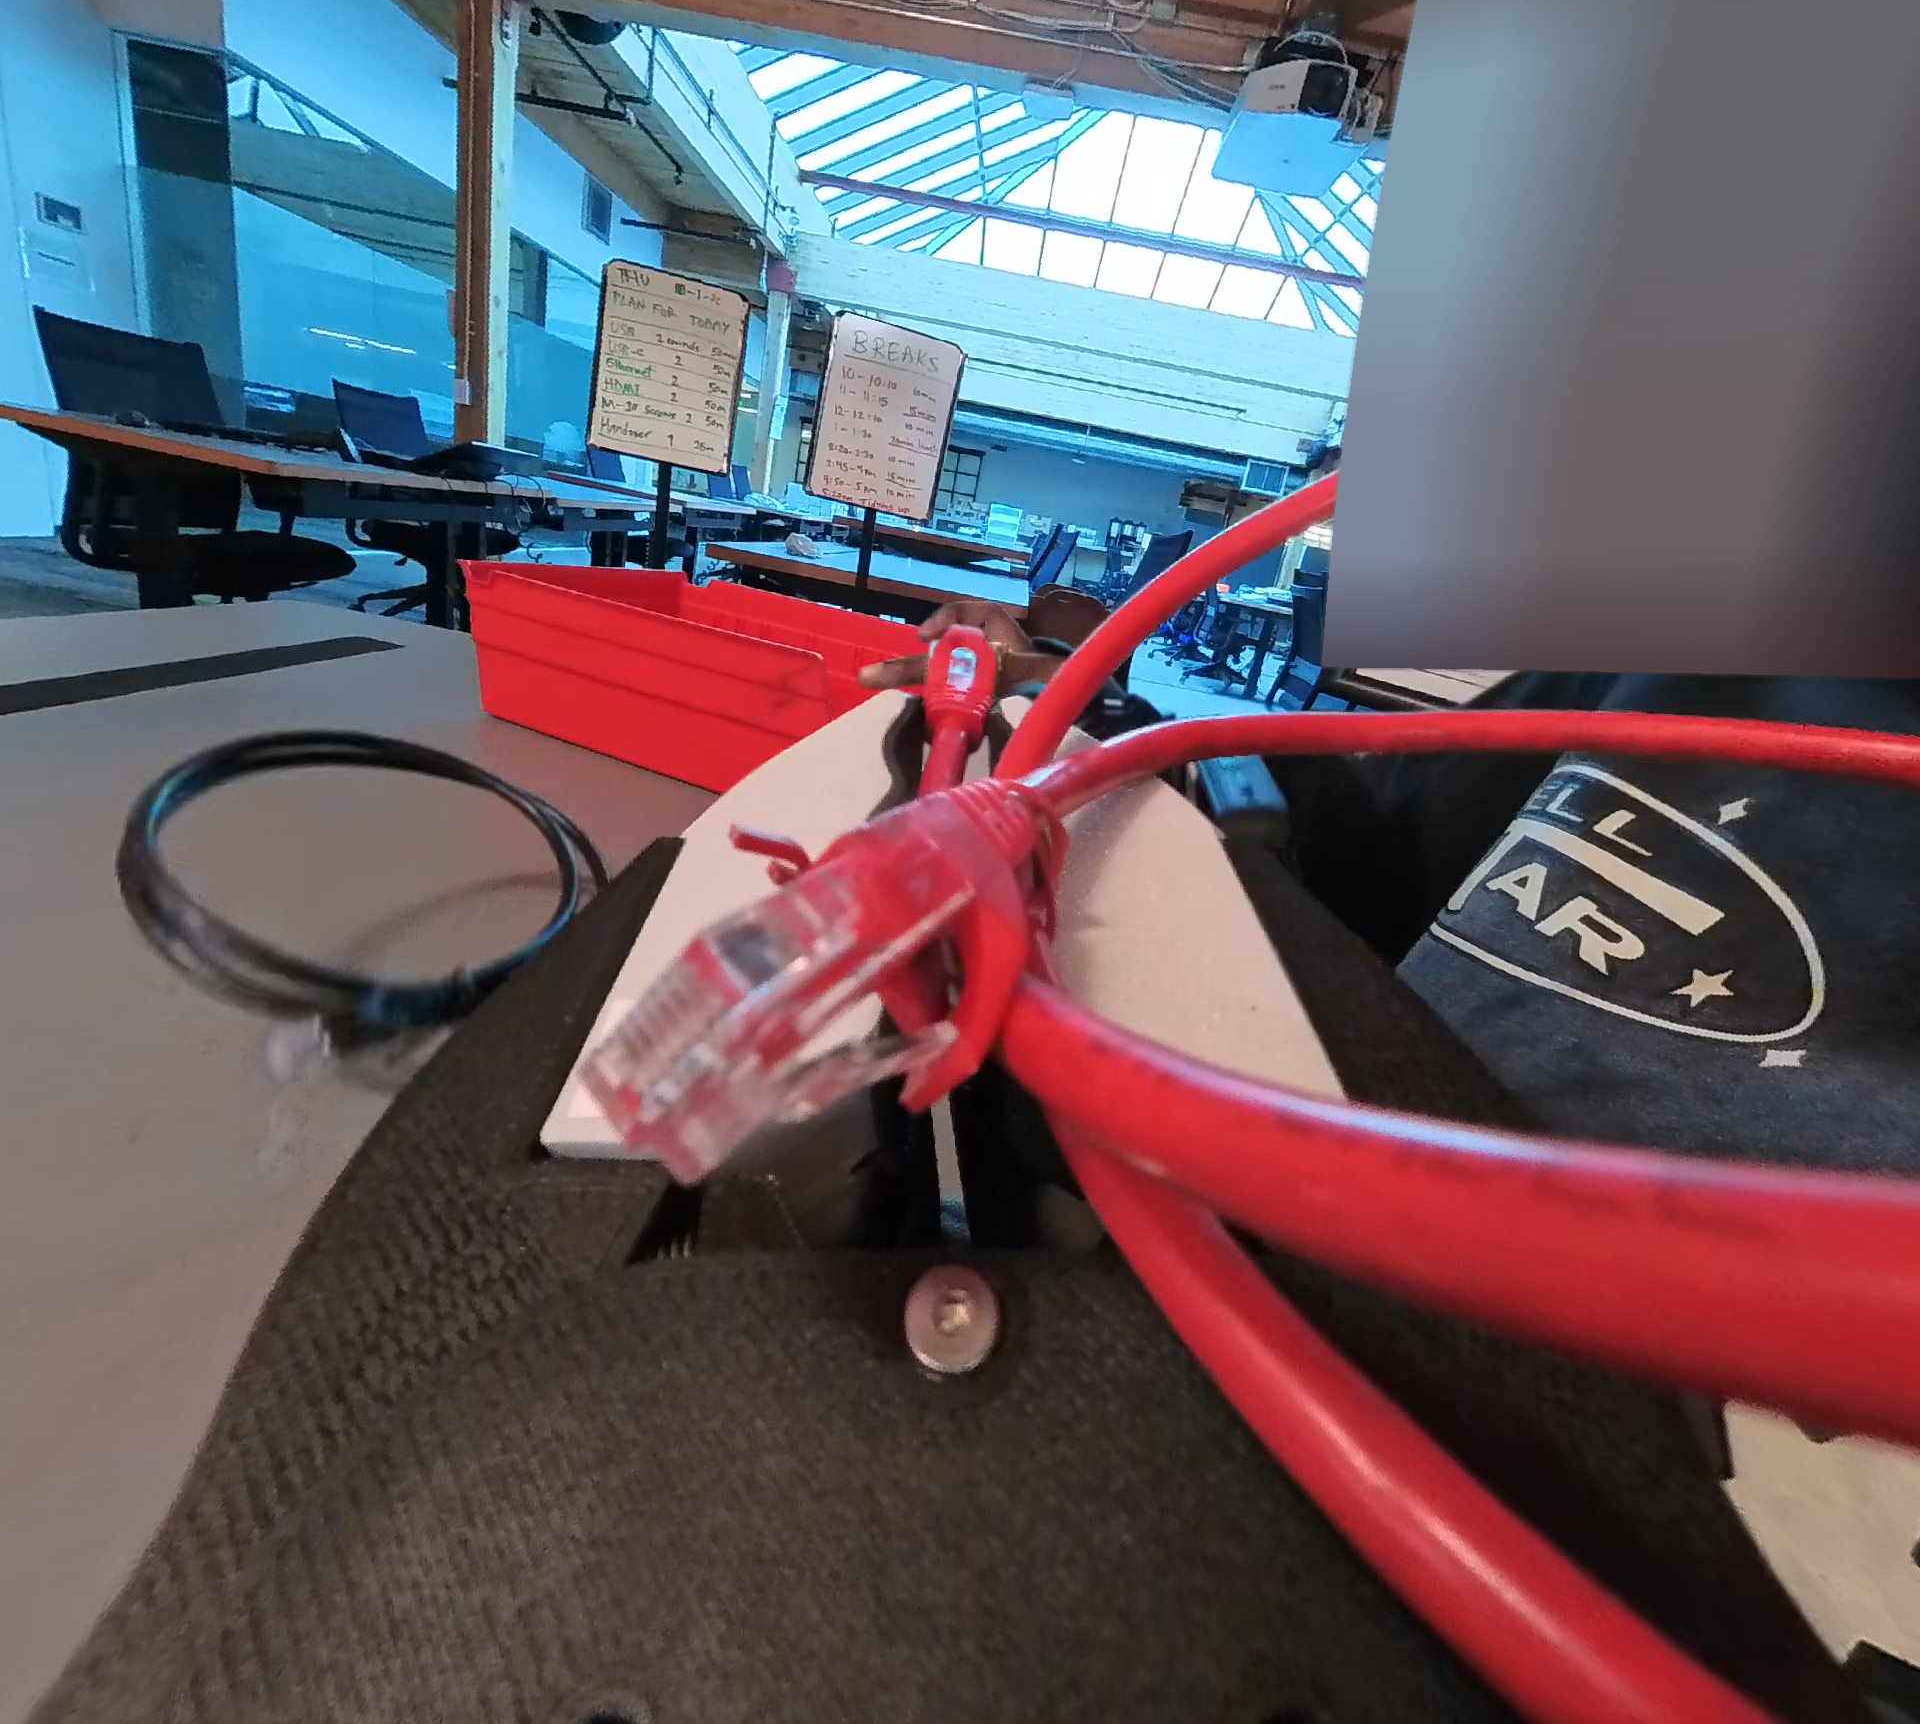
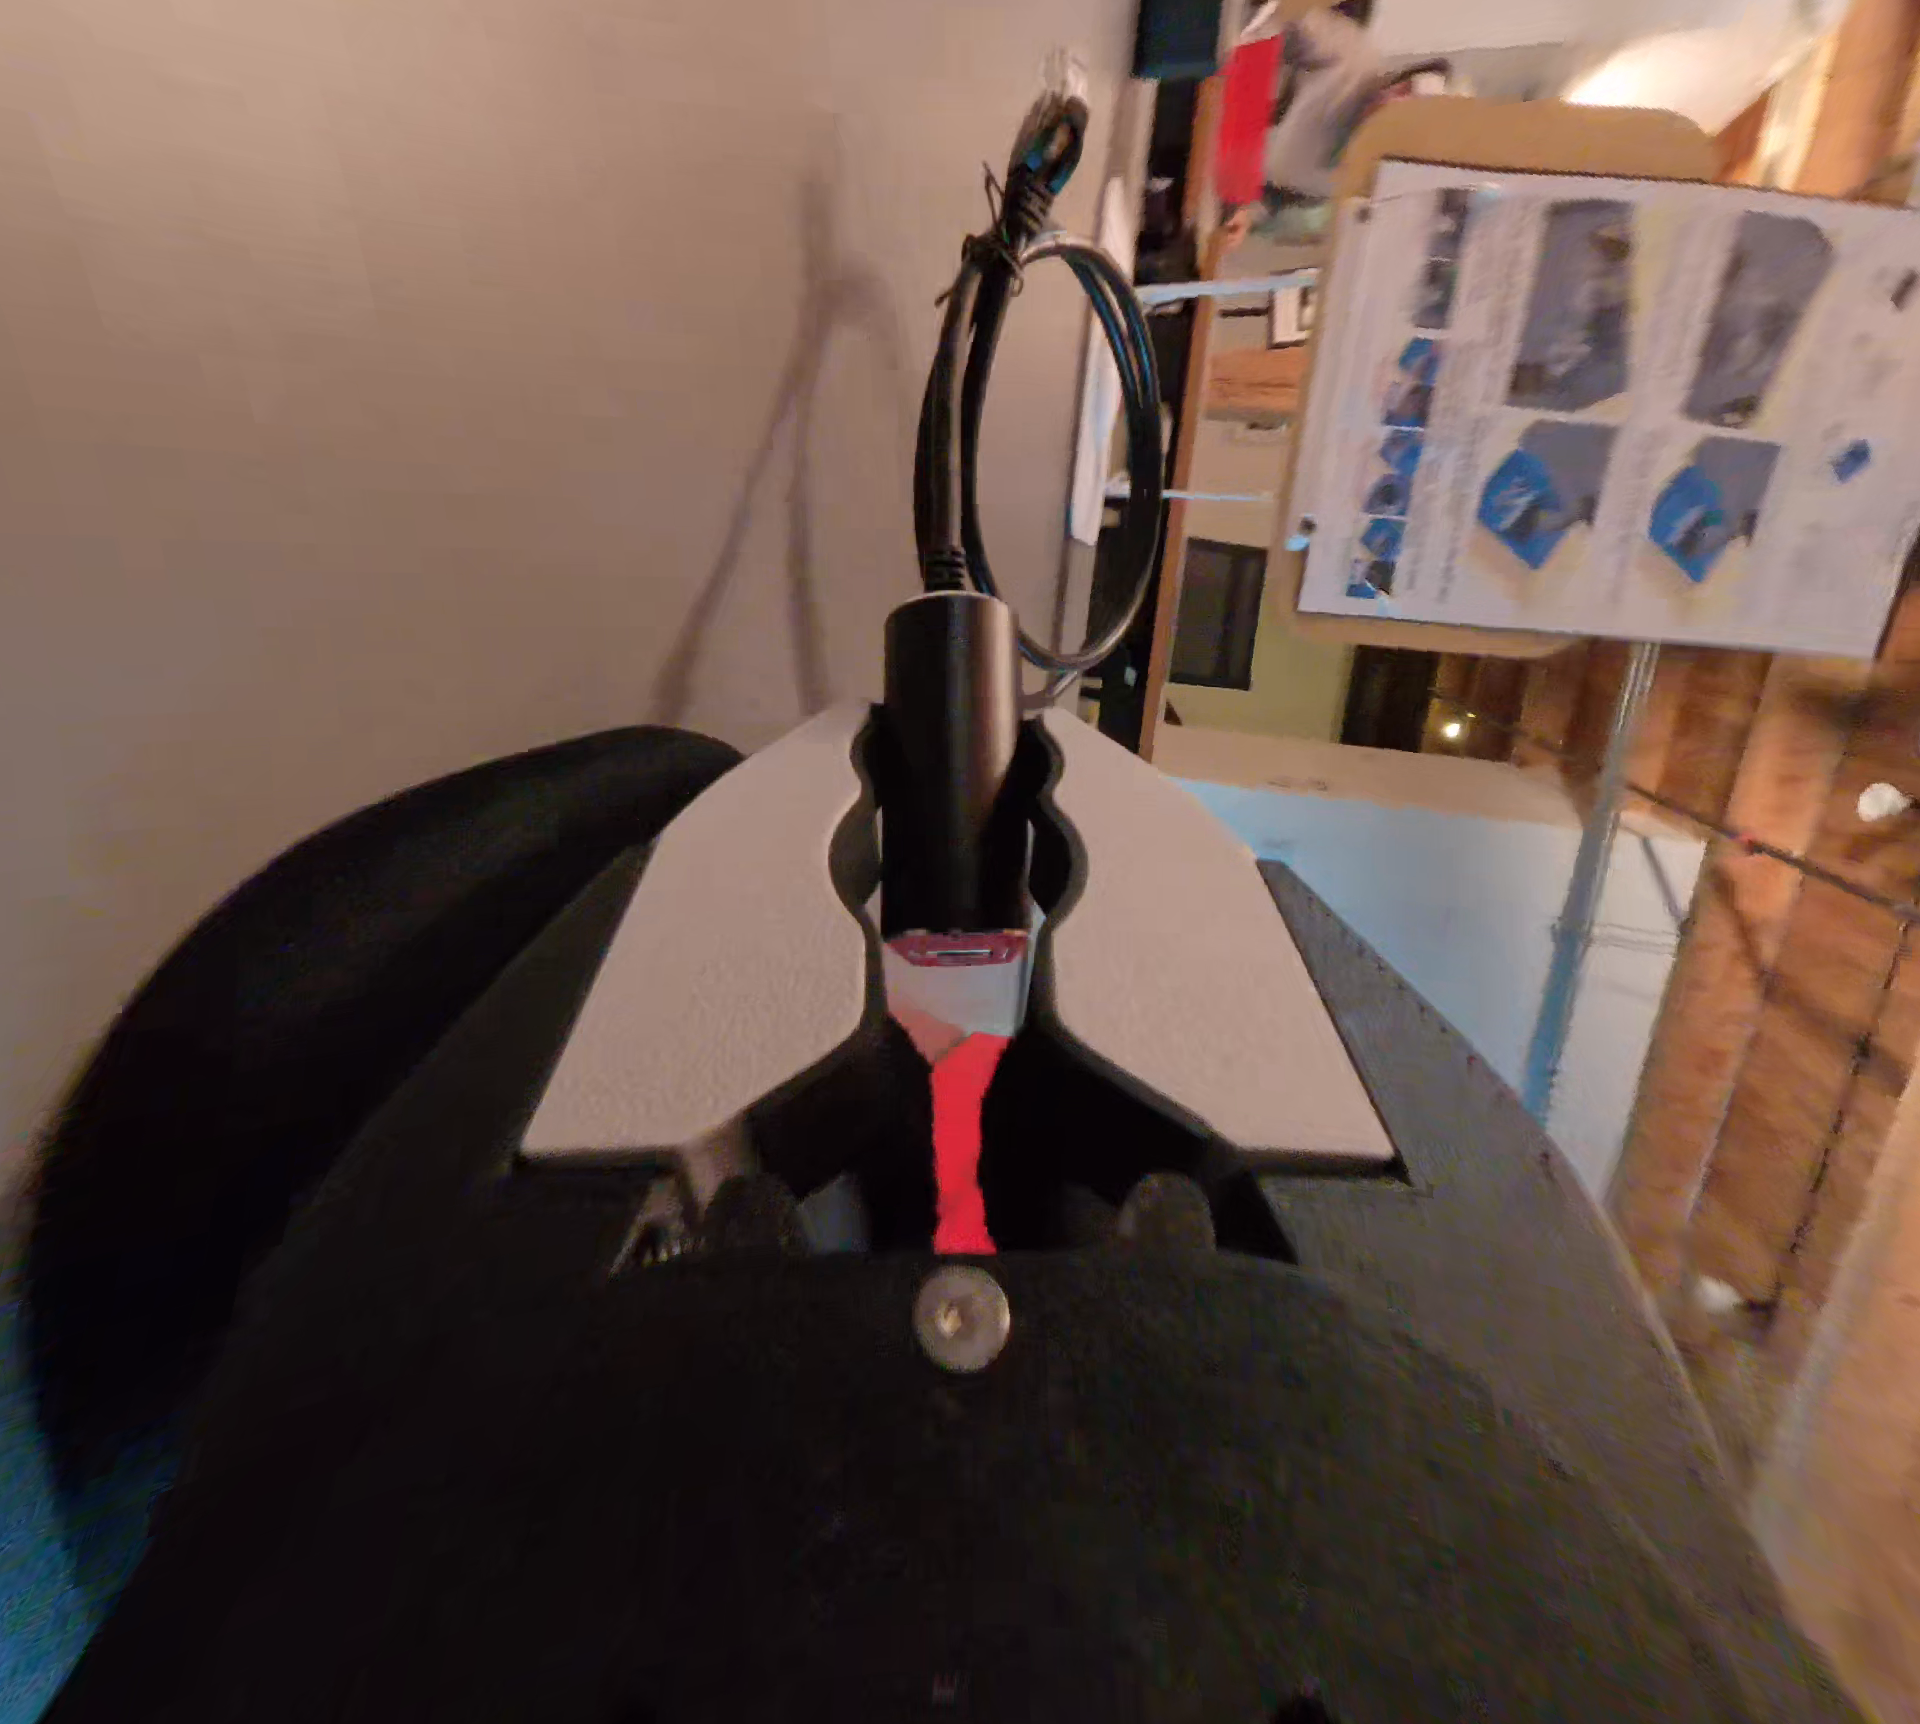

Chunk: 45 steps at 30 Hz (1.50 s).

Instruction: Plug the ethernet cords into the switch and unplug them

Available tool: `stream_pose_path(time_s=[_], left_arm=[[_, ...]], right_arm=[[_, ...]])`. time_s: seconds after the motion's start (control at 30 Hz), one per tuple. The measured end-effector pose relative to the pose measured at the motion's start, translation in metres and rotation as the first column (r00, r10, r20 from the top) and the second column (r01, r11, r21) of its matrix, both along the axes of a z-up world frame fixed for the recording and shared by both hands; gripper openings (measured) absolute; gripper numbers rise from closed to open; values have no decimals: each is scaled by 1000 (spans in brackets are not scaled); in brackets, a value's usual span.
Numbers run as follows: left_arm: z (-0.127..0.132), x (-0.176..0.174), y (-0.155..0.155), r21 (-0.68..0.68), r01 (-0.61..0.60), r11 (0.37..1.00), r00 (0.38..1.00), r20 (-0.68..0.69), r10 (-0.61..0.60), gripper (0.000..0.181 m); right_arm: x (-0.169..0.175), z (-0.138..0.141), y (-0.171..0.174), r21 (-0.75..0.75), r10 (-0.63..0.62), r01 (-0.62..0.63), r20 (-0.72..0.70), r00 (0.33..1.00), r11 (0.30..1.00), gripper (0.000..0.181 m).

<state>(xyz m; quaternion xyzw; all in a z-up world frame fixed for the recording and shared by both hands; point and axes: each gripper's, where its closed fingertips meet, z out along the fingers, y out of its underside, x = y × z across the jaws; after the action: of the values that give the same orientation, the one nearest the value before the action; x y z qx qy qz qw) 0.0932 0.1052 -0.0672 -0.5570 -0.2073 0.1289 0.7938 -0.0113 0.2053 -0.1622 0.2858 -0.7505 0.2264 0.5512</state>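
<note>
In the left wrist view my left gripper (image 1: pixel 951 724) is shut on a red ethernet cord (image 1: pixel 1403 1186) just behind one plug (image 1: pixel 961 672), which sticks out past the fingertips. The cord's loops drape over the gripper, and its other clear plug (image 1: pixel 758 1030) lies on top of the left finger (image 1: pixel 831 801). In the right wrist view my right gripper (image 2: pixel 951 729) is shut on a black cylindrical connector body (image 2: pixel 948 770). A thin black cord (image 2: pixel 1039 448) loops out from this body and ends in a plug (image 2: pixel 1049 147). No switch shows in either view.
A second black cord (image 1: pixel 343 874) lies coiled on the grey table (image 1: pixel 156 1259) to the left. A red bin (image 1: pixel 644 666) stands behind it. A person's hand (image 1: pixel 997 635) and dark shirt (image 1: pixel 1662 947) are close ahead and right. A board with printed sheets (image 2: pixel 1600 417) stands right. Across from one pair of fingers to the other is roughly 20 cm.
</note>
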Motion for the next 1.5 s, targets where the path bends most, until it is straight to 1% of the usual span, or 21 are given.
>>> stream_pose_path(time_s=[0.07, 0.13, 0.2, 0.23, 0.3, 0.33, 0.4, 0.5, 0.57, 0.67, 0.77, 0.87, 0.97, 1.07, 1.13, 1.2, 1.27, 1.3, 1.33, 1.4, 1.5], left_arm=[[0, 0, 0, 9, 9, 1000, 1000, 3, -9, 13], [1, 1, 0, 15, 17, 1000, 1000, 1, -17, 13], [1, 1, 0, 20, 22, 1000, 1000, 3, -23, 12], [1, 2, 1, 22, 27, 999, 1000, 4, -27, 12], [0, 2, 3, 21, 32, 999, 999, 5, -32, 11], [0, 3, 4, 18, 35, 999, 999, 3, -35, 11], [1, 4, 5, 9, 40, 999, 999, -5, -40, 12], [-1, 3, 6, 3, 41, 999, 999, -3, -41, 12], [-2, 2, 6, 6, 40, 999, 999, 5, -40, 12], [-2, 2, 5, 11, 41, 999, 999, 8, -41, 12], [-1, 2, 4, 12, 42, 999, 999, 6, -42, 11], [-1, 4, 5, 6, 45, 999, 999, 5, -45, 12], [-2, 4, 6, 0, 48, 999, 999, 5, -48, 12], [-2, 5, 7, 2, 53, 999, 999, 8, -53, 11], [-3, 4, 8, -4, 47, 999, 999, 13, -47, 13], [-3, 4, 11, -24, 28, 999, 1000, 6, -28, 12], [0, 4, 14, -30, 6, 1000, 1000, -16, -6, 12], [1, 5, 17, -33, -5, 999, 1000, -30, 4, 12], [1, 6, 20, -44, -11, 999, 999, -46, 9, 12], [0, 6, 26, -80, -42, 996, 996, -85, 36, 11], [-6, 4, 33, -170, -132, 977, 981, -162, 104, 12]], right_arm=[[9, 15, 3, -144, 84, -66, 123, 989, 987, 24], [18, 29, 11, -240, 153, -77, 317, 936, 968, 24], [23, 45, 23, -285, 171, -12, 541, 824, 959, 24], [25, 51, 30, -272, 165, 28, 660, 733, 962, 24], [29, 57, 45, -195, 138, 45, 822, 553, 980, 24], [28, 54, 52, -142, 104, 41, 866, 489, 989, 24], [22, 35, 64, -21, 7, 32, 916, 402, 999, 25], [8, 2, 83, 200, -201, 44, 896, 396, 979, 25], [6, 3, 87, 275, -272, 48, 884, 380, 960, 25], [-3, -3, 103, 481, -459, 66, 777, 431, 874, 25], [-5, -6, 103, 586, -539, 56, 699, 470, 808, 25], [-9, -16, 109, 707, -635, 67, 584, 505, 704, 26], [-7, -20, 105, 716, -621, 32, 581, 525, 697, 26], [-6, -21, 104, 680, -590, 39, 606, 533, 732, 26], [-5, -17, 95, 597, -490, 24, 634, 598, 802, 26], [-6, -4, 71, 421, -337, 43, 658, 673, 906, 26], [-13, 19, 44, 204, -172, 68, 551, 816, 977, 26], [-14, 32, 31, 106, -106, 65, 453, 885, 992, 25], [-12, 42, 19, 11, -46, 45, 373, 927, 999, 25], [-2, 59, -3, -145, 53, -18, 241, 969, 989, 25], [13, 71, -29, -234, 123, -107, 55, 991, 966, 25]])
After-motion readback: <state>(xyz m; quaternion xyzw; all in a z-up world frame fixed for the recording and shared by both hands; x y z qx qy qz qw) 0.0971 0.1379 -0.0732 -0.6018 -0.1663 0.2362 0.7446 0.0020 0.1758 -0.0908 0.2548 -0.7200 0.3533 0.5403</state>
